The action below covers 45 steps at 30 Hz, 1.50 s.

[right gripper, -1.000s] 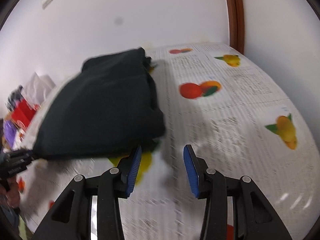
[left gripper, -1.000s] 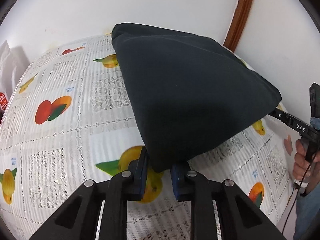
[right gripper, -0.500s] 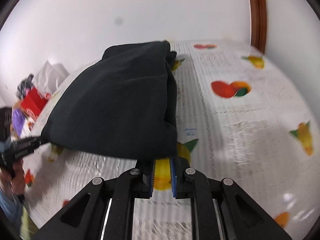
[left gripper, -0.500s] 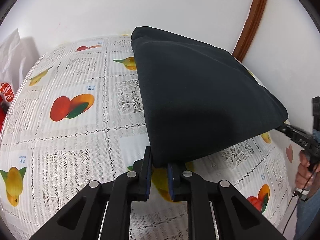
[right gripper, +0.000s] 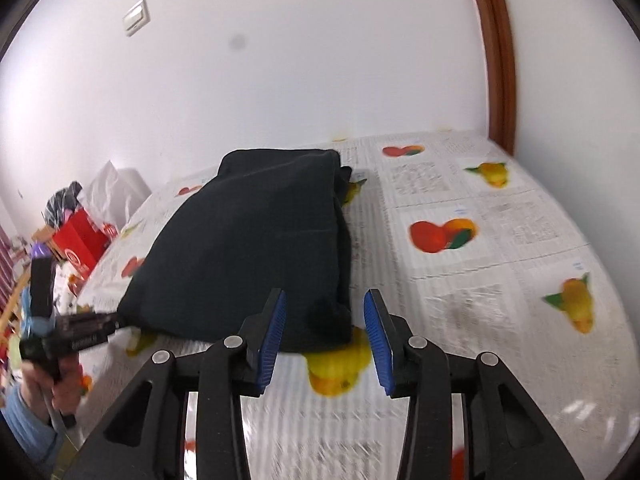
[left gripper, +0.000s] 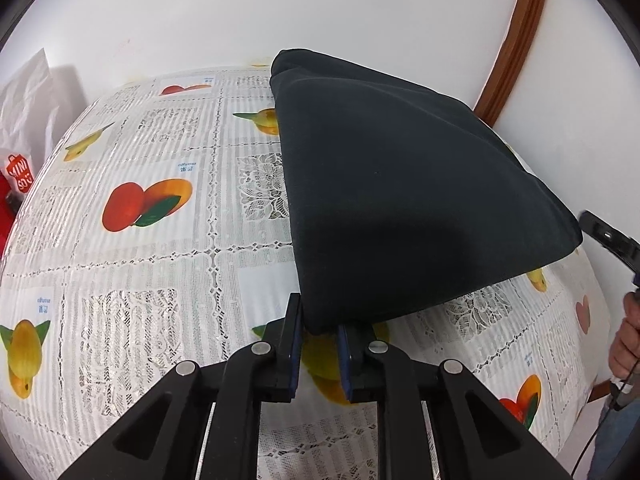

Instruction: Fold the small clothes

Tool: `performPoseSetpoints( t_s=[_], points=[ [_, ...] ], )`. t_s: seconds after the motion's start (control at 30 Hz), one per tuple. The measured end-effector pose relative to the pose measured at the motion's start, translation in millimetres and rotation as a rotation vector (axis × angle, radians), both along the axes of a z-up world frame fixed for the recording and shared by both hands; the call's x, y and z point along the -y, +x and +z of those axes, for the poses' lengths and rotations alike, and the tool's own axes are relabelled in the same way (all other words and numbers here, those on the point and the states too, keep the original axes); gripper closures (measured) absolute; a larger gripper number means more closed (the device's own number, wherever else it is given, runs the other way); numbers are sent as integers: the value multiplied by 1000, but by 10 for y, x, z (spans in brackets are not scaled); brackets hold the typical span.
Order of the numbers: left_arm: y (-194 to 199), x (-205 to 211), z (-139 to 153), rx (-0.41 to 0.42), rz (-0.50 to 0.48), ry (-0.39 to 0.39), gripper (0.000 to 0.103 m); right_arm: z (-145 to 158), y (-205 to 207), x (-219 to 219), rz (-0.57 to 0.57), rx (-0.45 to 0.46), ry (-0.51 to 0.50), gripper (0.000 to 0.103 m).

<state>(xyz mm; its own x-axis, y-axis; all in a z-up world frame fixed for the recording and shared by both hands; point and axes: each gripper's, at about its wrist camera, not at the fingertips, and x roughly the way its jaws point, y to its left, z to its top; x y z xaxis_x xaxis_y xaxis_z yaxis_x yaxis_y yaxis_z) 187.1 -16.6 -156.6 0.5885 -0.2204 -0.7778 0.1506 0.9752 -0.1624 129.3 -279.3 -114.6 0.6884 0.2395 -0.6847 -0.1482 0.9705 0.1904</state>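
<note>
A folded black garment (left gripper: 400,200) lies on the fruit-print tablecloth (left gripper: 160,264). My left gripper (left gripper: 318,330) has its blue pads slightly apart around the garment's near corner, which rests between them. In the right wrist view the same garment (right gripper: 256,252) lies ahead. My right gripper (right gripper: 324,320) is open, with its pads to either side of the garment's near right corner. The left gripper also shows in the right wrist view (right gripper: 116,322), touching the garment's left corner.
A white wall stands close behind the table, with a brown door frame (left gripper: 516,36) at the right. Red and white bags (right gripper: 80,236) sit off the table's left side. A person's hand (left gripper: 626,344) holds the right gripper's handle.
My right gripper shut on the garment's corner half a second ago and has now opened and let it go. My left gripper's pads have parted slightly. The garment has settled lower on the table.
</note>
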Motion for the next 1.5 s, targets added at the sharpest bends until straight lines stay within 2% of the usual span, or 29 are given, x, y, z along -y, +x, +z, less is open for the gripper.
performPoseSetpoints(
  t_s=[0.07, 0.1, 0.13, 0.17, 0.3, 0.53, 0.6, 0.83, 0.87, 0.9, 0.93, 1.03, 1.17, 1.3, 1.4, 1.43, 1.5],
  points=[
    [6, 4, -3, -3, 3, 3, 87, -106, 141, -25, -8, -44, 41, 66],
    [4, -1, -2, -4, 4, 2, 87, -164, 205, -26, -8, -71, 67, 74],
    [6, -3, -1, -5, 5, -1, 87, -214, 249, -14, -16, -92, 85, 90],
    [6, -4, -1, -4, 4, -2, 87, -248, 271, 5, -23, -104, 99, 93],
    [-1, -3, -2, 0, -7, 3, 87, -303, 230, 148, -34, -122, 173, 94],
    [-22, -9, -3, 5, -11, -3, 87, -154, 256, 25, -28, -75, 63, 89],
    [-36, -10, 2, 2, -14, -4, 87, -137, 349, -41, -25, -68, 44, 88],
    [-94, -1, 17, -11, -34, -3, 87, -299, 785, -79, -70, -120, 118, 88],
    [-93, 0, 18, -11, -34, -3, 87, -324, 830, -79, -78, -127, 129, 88],
    [-90, 1, 19, -13, -33, -2, 87, -334, 861, -81, -75, -130, 136, 97],
    [-85, 0, 20, -15, -33, -1, 87, -318, 860, -73, -65, -113, 145, 99],
    [-79, -2, 31, -15, -35, -7, 87, -250, 794, -20, -69, -58, 164, 99],
    [-79, 14, 44, -9, -37, 4, 87, -242, 711, -51, -64, -60, 111, 99],
    [-136, 18, 62, 1, -30, 7, 87, -163, 527, -144, -93, -31, -16, 96],
    [-187, 6, 100, 8, -27, 4, 87, -114, 374, -143, -102, -14, -28, 94],
    [-200, 8, 116, 10, -28, 5, 85, -105, 338, -141, -106, -11, -32, 91],
    [-236, 10, 158, 21, -24, 13, 68, -89, 255, -149, -114, -7, -44, 84]
  ],
)
